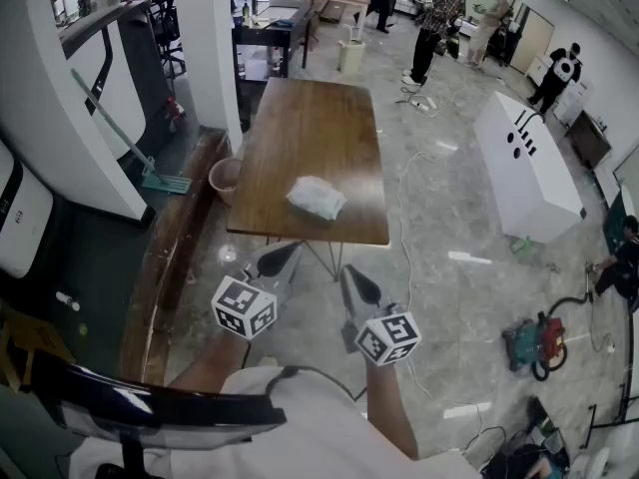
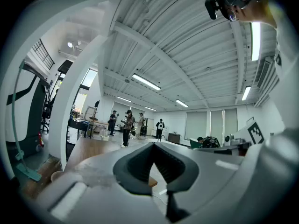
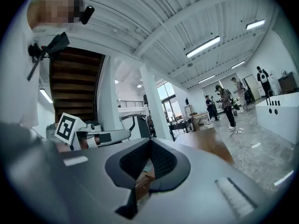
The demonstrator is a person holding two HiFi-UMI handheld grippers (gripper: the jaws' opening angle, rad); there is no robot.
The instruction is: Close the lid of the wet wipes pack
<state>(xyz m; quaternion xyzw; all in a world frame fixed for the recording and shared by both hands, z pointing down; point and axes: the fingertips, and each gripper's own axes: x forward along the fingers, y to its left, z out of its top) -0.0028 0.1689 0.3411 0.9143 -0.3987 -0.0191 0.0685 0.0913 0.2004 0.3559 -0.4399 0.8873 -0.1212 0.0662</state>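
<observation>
The wet wipes pack (image 1: 317,198) is a whitish, crinkled soft pack lying near the front edge of the brown wooden table (image 1: 310,128). I cannot tell how its lid stands at this distance. Both grippers hang level in front of the table's near edge, short of the pack and apart from it. My left gripper (image 1: 283,254) (image 2: 152,145) is shut with nothing in it. My right gripper (image 1: 351,275) (image 3: 150,141) is also shut and empty, a little right of the left one. Each carries its marker cube close to my body.
A pink bucket (image 1: 225,178) stands on the floor by the table's left side, next to a white pillar (image 1: 215,48) and a green mop (image 1: 150,173). A long white cabinet (image 1: 529,168) lies to the right. Cables and a red-green machine (image 1: 534,345) are on the floor. People stand at the back.
</observation>
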